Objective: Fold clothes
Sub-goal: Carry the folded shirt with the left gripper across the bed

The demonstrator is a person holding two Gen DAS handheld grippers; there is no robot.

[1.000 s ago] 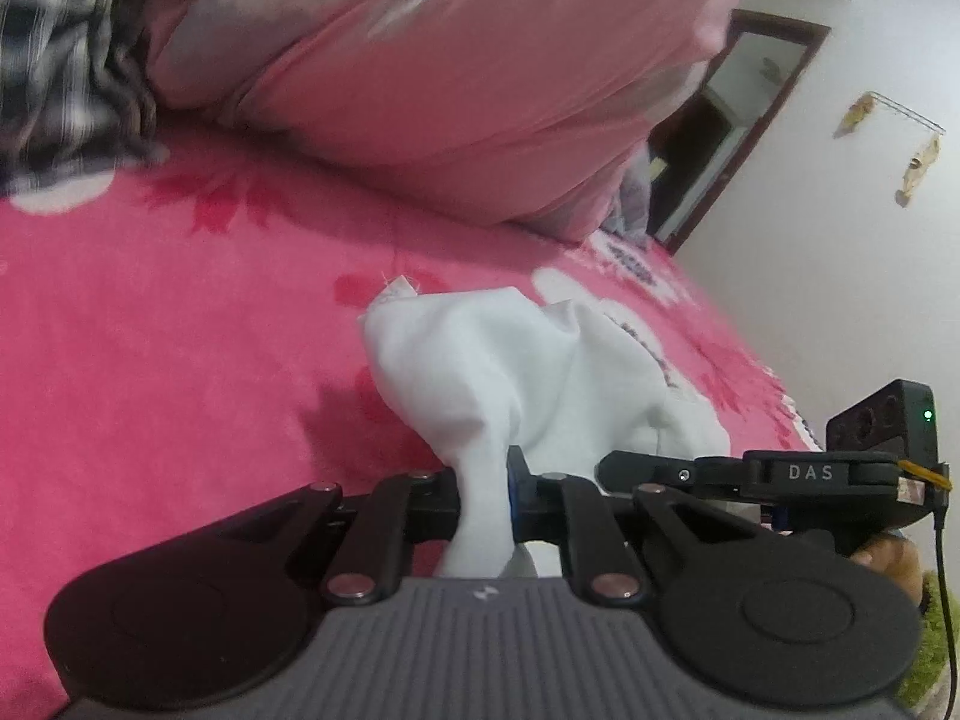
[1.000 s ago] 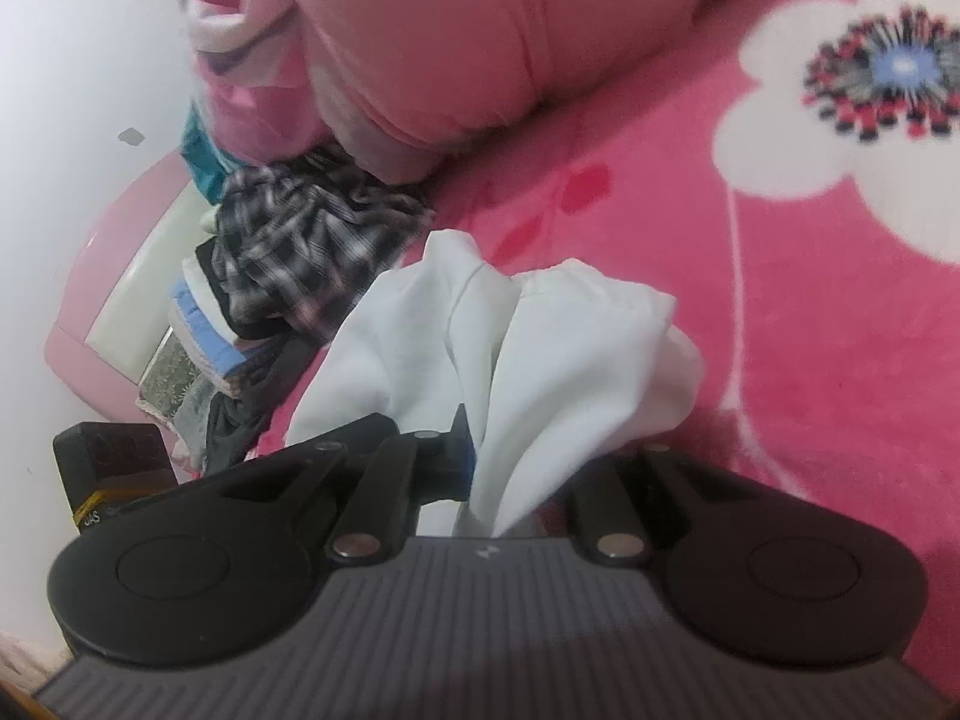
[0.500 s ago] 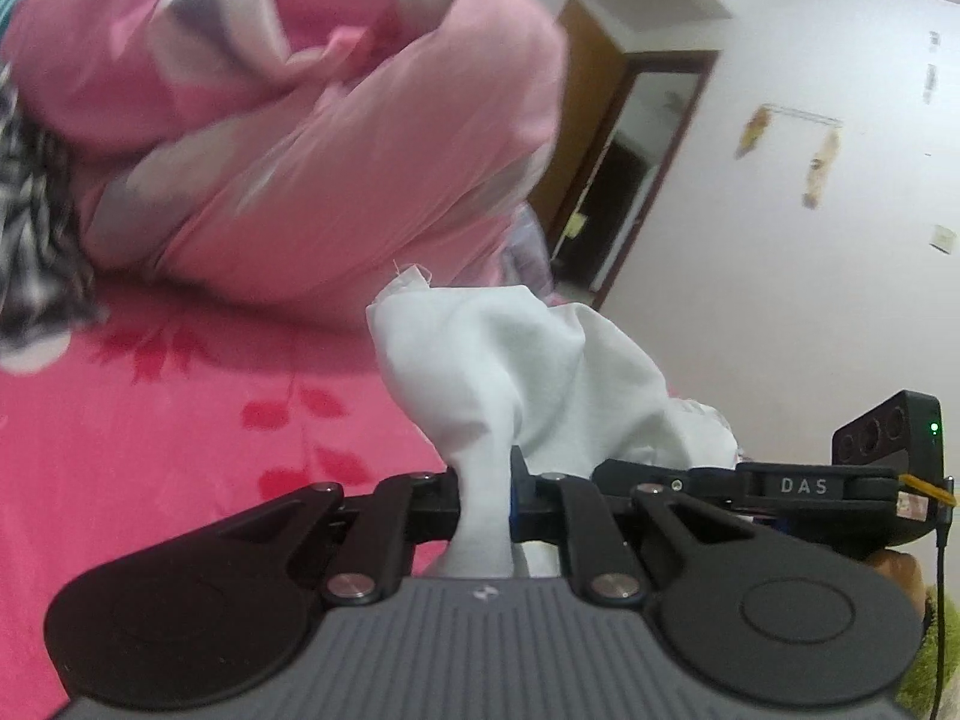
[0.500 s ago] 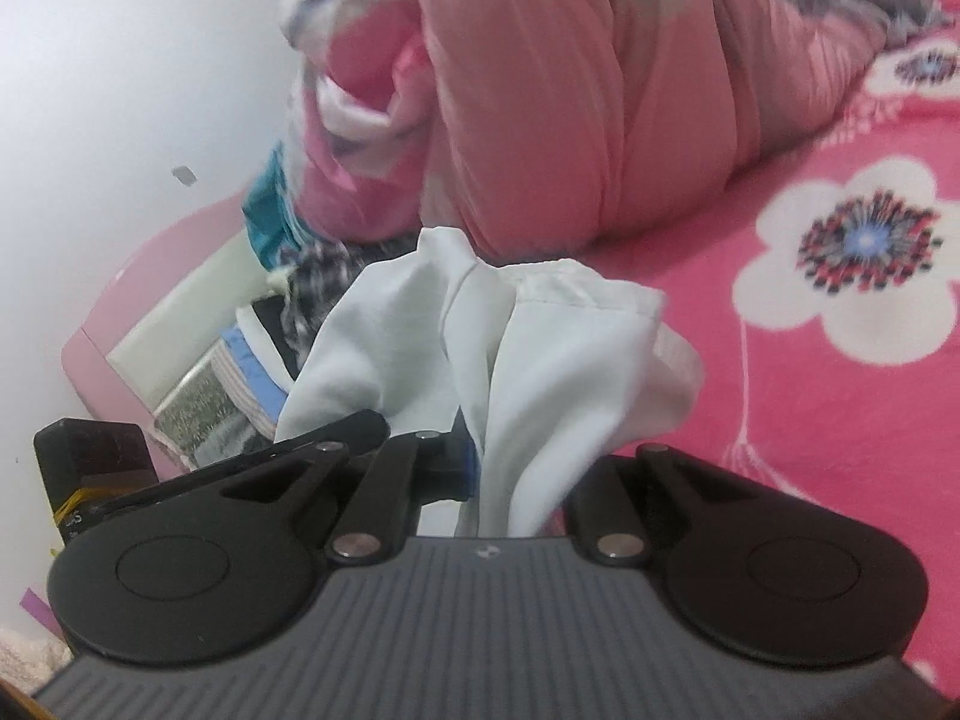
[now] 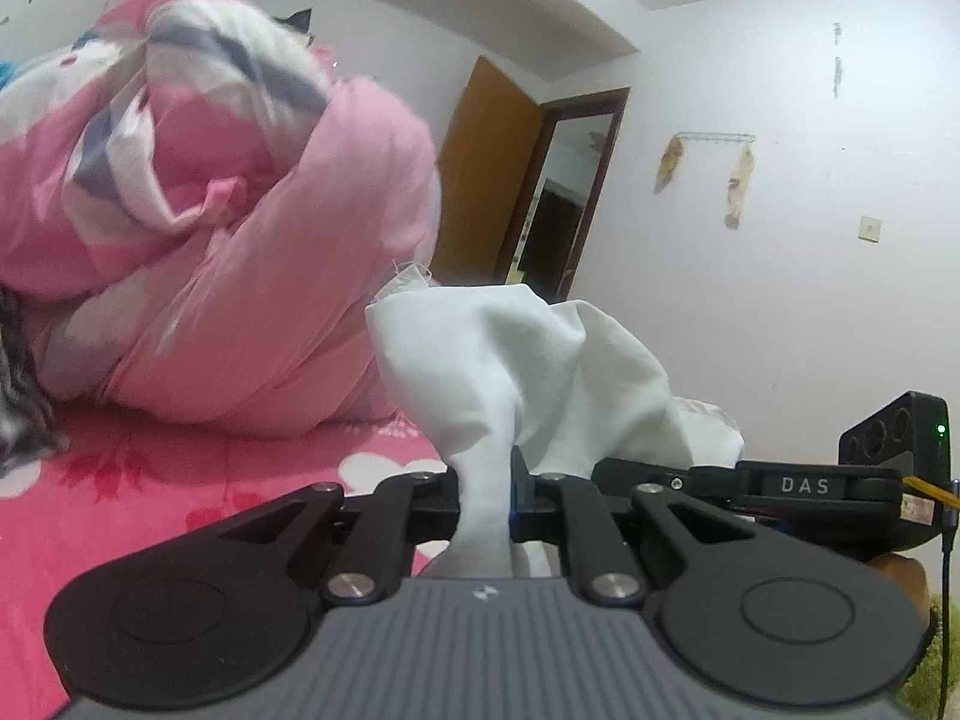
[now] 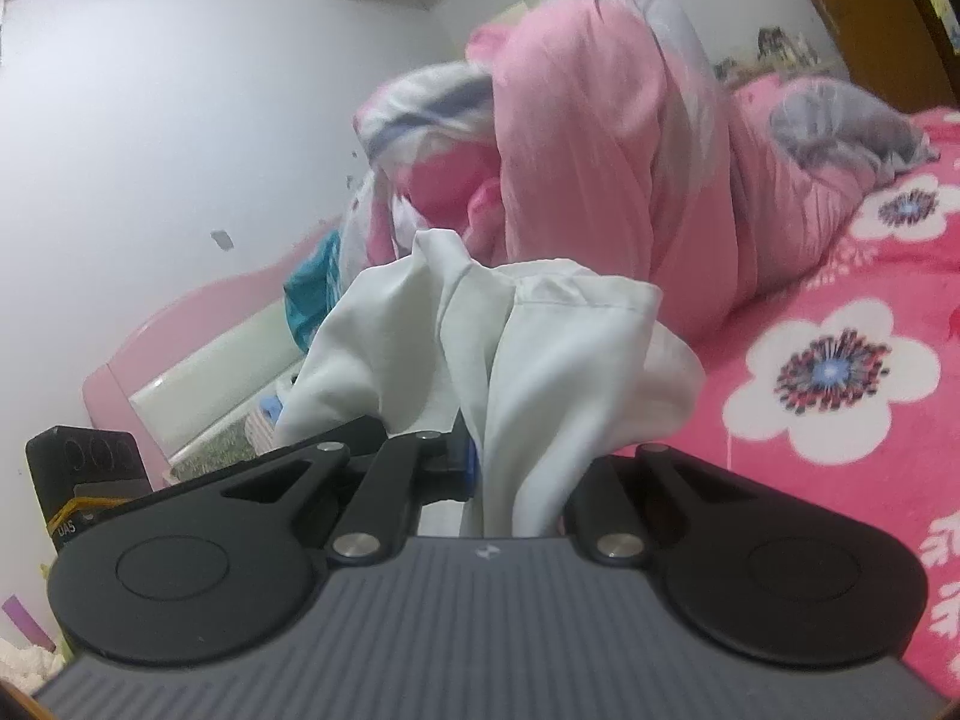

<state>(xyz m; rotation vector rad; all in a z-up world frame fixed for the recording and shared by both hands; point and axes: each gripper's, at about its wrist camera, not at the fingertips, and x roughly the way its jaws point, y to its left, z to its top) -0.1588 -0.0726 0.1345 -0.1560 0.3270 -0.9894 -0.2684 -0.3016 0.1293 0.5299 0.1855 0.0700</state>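
A white garment (image 5: 516,360) is lifted off the pink flowered bed (image 5: 150,480) and bunches up in front of both cameras. My left gripper (image 5: 485,498) is shut on one bunched edge of it, the cloth pinched between the black fingers. The right gripper (image 5: 780,486) shows at the right of the left wrist view, close beside. In the right wrist view my right gripper (image 6: 510,480) is shut on another bunch of the white garment (image 6: 540,348), whose hemmed edge stands up above the jaws. The left gripper's body (image 6: 90,480) shows at the lower left there.
A big rolled pink quilt (image 5: 210,252) lies at the far side of the bed, and also the pink quilt (image 6: 600,150) behind the garment. A checked cloth (image 5: 18,390) lies at the left edge. A pink headboard (image 6: 198,360) with stacked clothes, a brown door (image 5: 486,180) and white walls surround the bed.
Both grippers have risen with the white garment held, and both views have tilted up from the bedspread to the quilt, walls and ceiling. The grips have not changed.
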